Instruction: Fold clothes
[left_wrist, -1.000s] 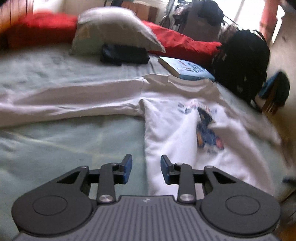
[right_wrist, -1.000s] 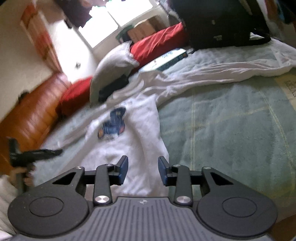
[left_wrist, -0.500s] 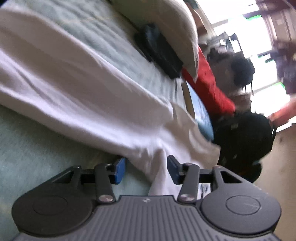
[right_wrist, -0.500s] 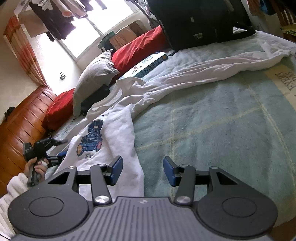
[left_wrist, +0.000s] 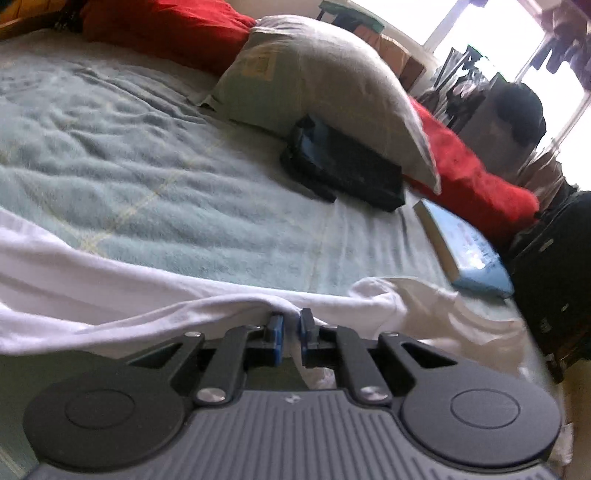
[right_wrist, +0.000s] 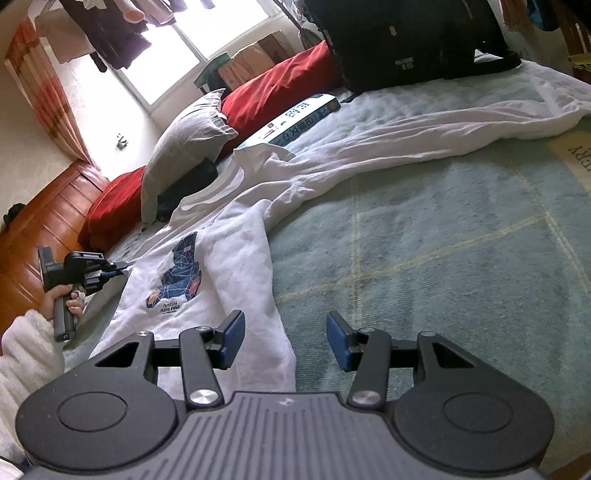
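A white long-sleeved shirt (right_wrist: 221, 258) with a blue print (right_wrist: 181, 273) lies face up on the pale green blanket (right_wrist: 424, 258). One sleeve (right_wrist: 443, 129) stretches away to the right. In the left wrist view my left gripper (left_wrist: 290, 325) is shut on a raised fold of the shirt (left_wrist: 92, 288) where the other sleeve meets the body. The right wrist view shows that same left gripper (right_wrist: 120, 267) at the shirt's left edge, held by a hand (right_wrist: 66, 299). My right gripper (right_wrist: 285, 328) is open just above the shirt's lower right hem, with nothing between its fingers.
Along the head of the bed lie a grey pillow (left_wrist: 325, 81), red cushions (left_wrist: 472, 181), a dark pouch (left_wrist: 343, 166) and a blue book (left_wrist: 469, 251). A black backpack (right_wrist: 399, 40) stands at the far right corner. Wooden panelling (right_wrist: 33, 236) runs along the left.
My left gripper has swung level and shut on the shirt's fabric. My right gripper has opened wider and moved a little lower over the hem.
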